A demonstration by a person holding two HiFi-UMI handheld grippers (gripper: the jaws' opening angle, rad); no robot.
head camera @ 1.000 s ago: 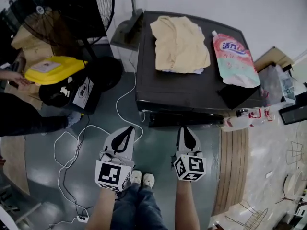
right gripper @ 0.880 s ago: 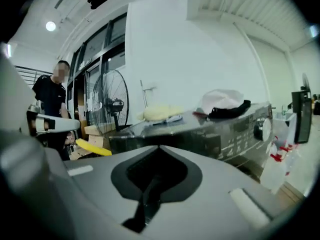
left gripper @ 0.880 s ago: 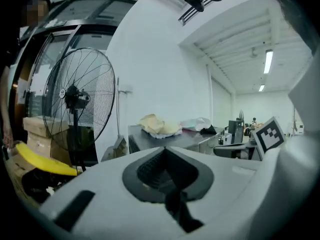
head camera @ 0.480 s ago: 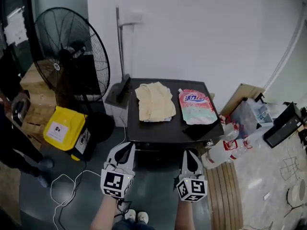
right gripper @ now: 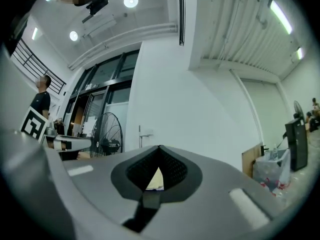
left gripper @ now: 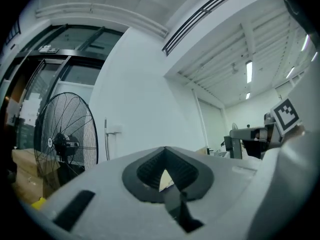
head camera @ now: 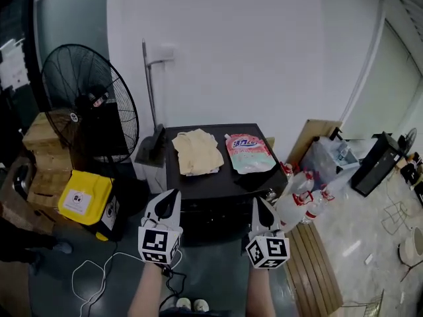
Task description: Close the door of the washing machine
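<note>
In the head view the washing machine [head camera: 225, 182] is a dark box against the white wall, seen from above and in front; its front face is in shadow and I cannot make out the door. A folded yellow cloth [head camera: 196, 152] and a pink detergent pouch [head camera: 248, 153] lie on its top. My left gripper [head camera: 174, 192] and right gripper [head camera: 256, 201] hover side by side just in front of the machine, pointing at it without touching it. Both are shut with nothing between the jaws. In the gripper views, the left gripper [left gripper: 165, 148] and right gripper [right gripper: 160, 147] each show closed tips.
A large black floor fan [head camera: 86, 111] and a yellow box [head camera: 84, 199] stand left of the machine. Several plastic bottles [head camera: 301, 200] and a wooden slat board [head camera: 320, 269] are to its right. A white cable [head camera: 99, 276] loops on the floor near my feet.
Both grippers have risen, still shut. The head view has lifted from straight down towards the wall, so the machine now looks smaller and farther off.
</note>
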